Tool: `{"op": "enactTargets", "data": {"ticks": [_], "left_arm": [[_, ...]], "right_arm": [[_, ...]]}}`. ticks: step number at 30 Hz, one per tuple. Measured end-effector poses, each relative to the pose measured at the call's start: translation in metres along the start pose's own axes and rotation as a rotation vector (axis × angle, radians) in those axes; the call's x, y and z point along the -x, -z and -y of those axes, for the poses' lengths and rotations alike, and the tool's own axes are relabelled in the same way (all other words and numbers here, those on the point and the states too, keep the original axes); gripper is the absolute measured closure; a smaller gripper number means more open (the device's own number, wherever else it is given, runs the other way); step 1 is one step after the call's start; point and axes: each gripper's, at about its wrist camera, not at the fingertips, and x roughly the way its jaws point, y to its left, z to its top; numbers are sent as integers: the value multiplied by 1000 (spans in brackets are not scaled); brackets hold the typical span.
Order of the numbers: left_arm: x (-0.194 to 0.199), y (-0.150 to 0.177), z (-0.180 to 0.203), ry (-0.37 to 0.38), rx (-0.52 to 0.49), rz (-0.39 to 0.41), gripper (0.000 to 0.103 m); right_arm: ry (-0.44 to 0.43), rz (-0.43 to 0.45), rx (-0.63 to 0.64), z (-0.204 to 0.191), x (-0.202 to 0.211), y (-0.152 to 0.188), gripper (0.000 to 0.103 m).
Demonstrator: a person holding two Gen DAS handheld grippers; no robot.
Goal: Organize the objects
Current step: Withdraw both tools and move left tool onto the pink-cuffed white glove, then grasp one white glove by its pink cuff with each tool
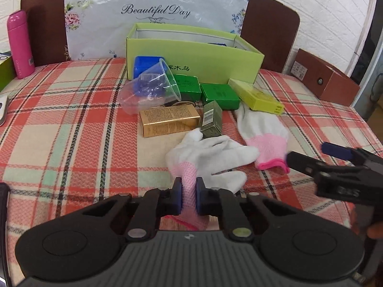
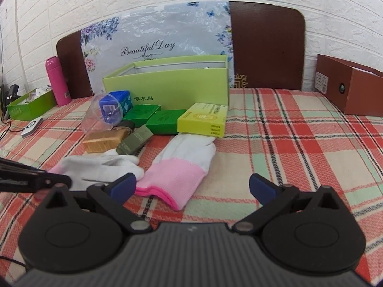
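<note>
- Near glove (image 1: 210, 157): white w/ pink cuff, lies crumpled on the plaid cloth (image 1: 71, 119) at the front of the pile; its cuff is pinched between the blue pads of the left gripper (image 1: 188, 197), clamped tight on it.
- Second glove (image 2: 184, 165): same kind, lies flat just right of the 1st, cuff toward the camera, fingers tucked under the yellow box (image 2: 203, 119).
- Right gripper (image 2: 192, 189): jaws spread wide, nothing between the pads; it hangs above the cloth w/ the 2nd glove's cuff in front of its left pad. In the left wrist view it comes in from the right edge, near that cuff.
- Olive box (image 1: 210, 119): lies touching the 1st glove's fingertips; gold box (image 1: 167, 120) just left of it.
- Behind those: 2 dark green boxes (image 1: 220, 95) side by side, yellow box at their right.
- Clear plastic cup (image 1: 150, 88): tipped on its side, left of the green boxes, in front of a blue box (image 1: 147, 65).
- Big light-green box (image 1: 191, 55): open top, stands behind the whole pile, touching the blue box; something blue inside, can't tell what.
- Floral bag (image 1: 155, 12) w/ "Beautiful Day" leans on the brown headboard (image 2: 265, 45) behind it.
- Pink bottle (image 1: 20, 43): upright, far left, well apart from the pile.
- Brown box (image 2: 349, 88): far right, well apart.
</note>
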Motion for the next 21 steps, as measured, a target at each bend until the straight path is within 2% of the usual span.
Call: {"op": "enactTargets", "data": {"ticks": [3,8,9,10,11,12,14,15,18,21], "left_arm": [[11,5,-4,-16,23,13,93],[23,8,-18,-15,69,15,93],[25,9,-19,-20,67,14,93],[25,11,-20,-26,63,11,93],[25,12,-21,-30,60,6,93],[25,15,-23,-34,57,-1,93],[23,20,-25,-35,43,-21,93],[22,24,-26,-32,37,-33,93],[23,33,-24,1,33,-46,93],[24,40,-18,14,3,-35,89]], "right_arm": [[2,-20,34,-10,-20,-6,2],[21,-58,79,-23,-57,-14,12],[26,-69,86,-24,-62,-14,22],[36,-82,91,-25,-66,-14,41],[68,-80,98,-26,-65,-13,53],[72,-73,107,-25,-62,-12,55],[29,-75,85,-19,-48,-11,68],[6,-76,86,-16,-39,-9,94],[-58,-108,83,-9,-11,0,93],[-59,-132,115,-6,14,15,93]]}}
